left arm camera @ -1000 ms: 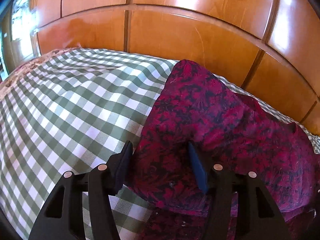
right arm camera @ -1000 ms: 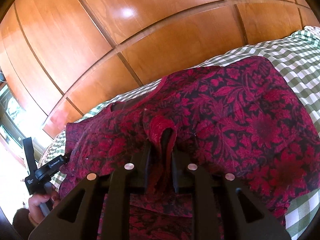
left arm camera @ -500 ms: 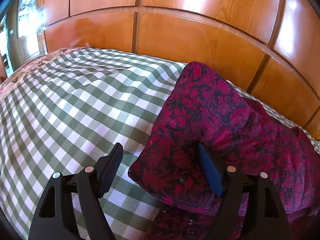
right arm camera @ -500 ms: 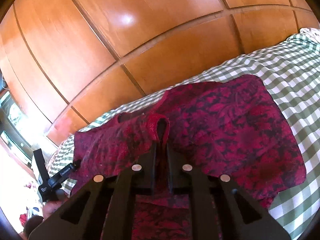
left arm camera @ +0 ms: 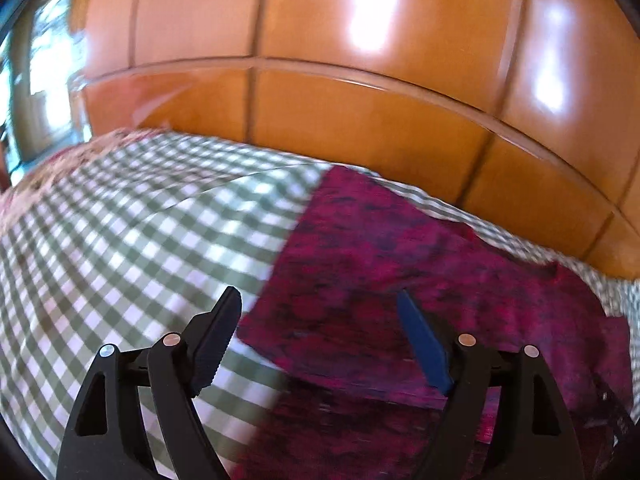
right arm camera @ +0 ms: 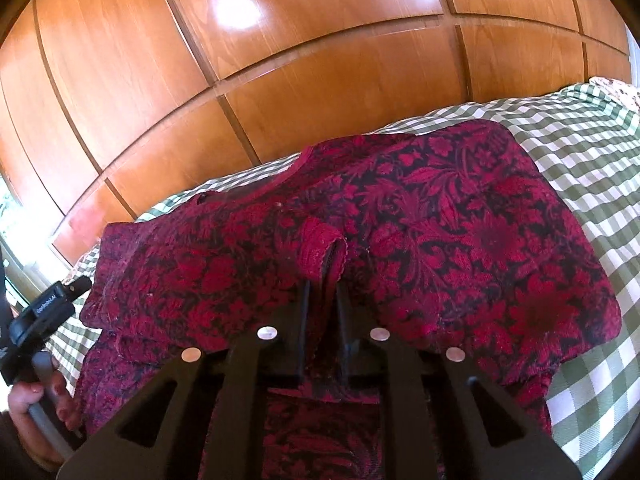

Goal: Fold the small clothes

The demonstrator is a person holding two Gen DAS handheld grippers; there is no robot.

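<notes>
A dark red floral garment [left arm camera: 380,248] lies folded on the green-and-white checked bed cover [left arm camera: 140,220]. My left gripper [left arm camera: 317,294] hovers above the garment's left edge, its jaws opening wide, with nothing pressed between the pads. In the right wrist view the garment [right arm camera: 460,220] spreads across the bed. My right gripper [right arm camera: 323,284] pinches a raised fold of it between narrow jaws that are starting to open. The left gripper's body [right arm camera: 40,312] and the hand [right arm camera: 36,396] holding it show at the far left.
A glossy wooden panelled wall [left arm camera: 360,120] rises right behind the bed. Checked cover [right arm camera: 580,152] stretches bare to the right of the garment. A window or mirror [left arm camera: 40,80] shines at the far left.
My left gripper opened wider, let go of the garment's edge and lifted back; that edge now lies flat. The right gripper kept its pinch on the fold and hardly moved.
</notes>
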